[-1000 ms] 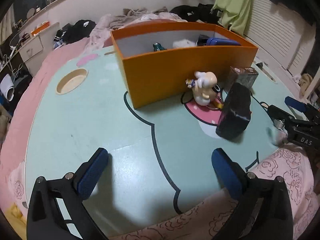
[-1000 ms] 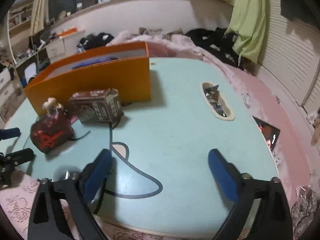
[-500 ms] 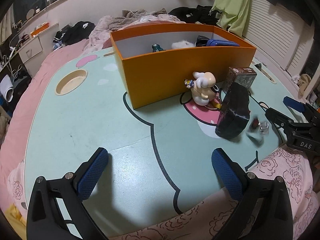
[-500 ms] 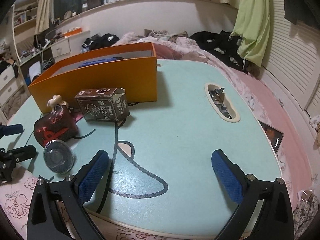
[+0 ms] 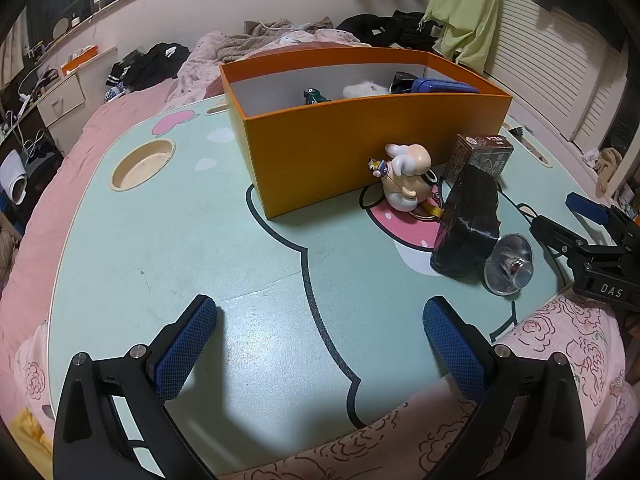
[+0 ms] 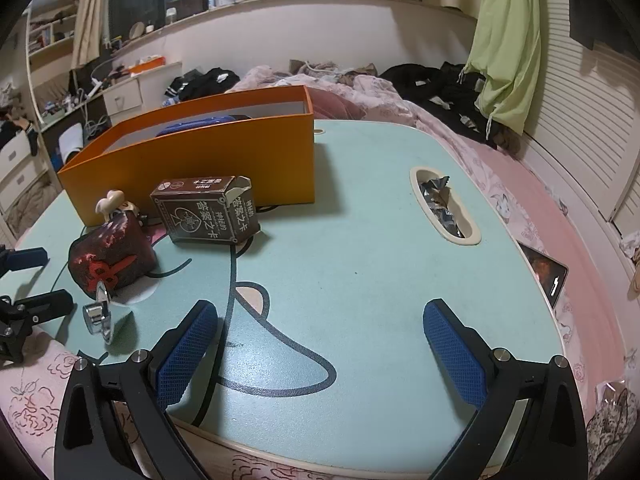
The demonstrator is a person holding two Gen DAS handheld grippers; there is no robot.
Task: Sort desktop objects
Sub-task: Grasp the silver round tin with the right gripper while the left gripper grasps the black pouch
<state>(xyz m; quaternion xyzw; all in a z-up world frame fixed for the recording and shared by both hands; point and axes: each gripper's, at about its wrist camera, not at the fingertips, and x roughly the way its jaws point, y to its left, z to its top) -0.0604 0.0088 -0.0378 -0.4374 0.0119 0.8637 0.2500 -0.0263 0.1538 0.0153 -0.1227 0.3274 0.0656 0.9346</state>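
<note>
On the mint table stands an orange box holding a blue case and other small items. In front of it sit a cream figurine, a brown card box, a black pouch and a clear round disc tilted against the pouch. My left gripper hovers open over the near table edge, holding nothing. My right gripper is open and empty too, and shows at the right close to the disc. In the right wrist view the disc stands edge-on beside the pouch and card box.
A round cup recess lies at the table's far left. A slot holds crumpled wrappers. A phone lies on the pink bedding past the right edge. Floral pink fabric covers the near edge. Clothes pile behind the box.
The clear disc, a blur by the right gripper a second ago, has come to rest tilted against the pouch. The right wrist view has tipped up slightly. The left gripper barely moved.
</note>
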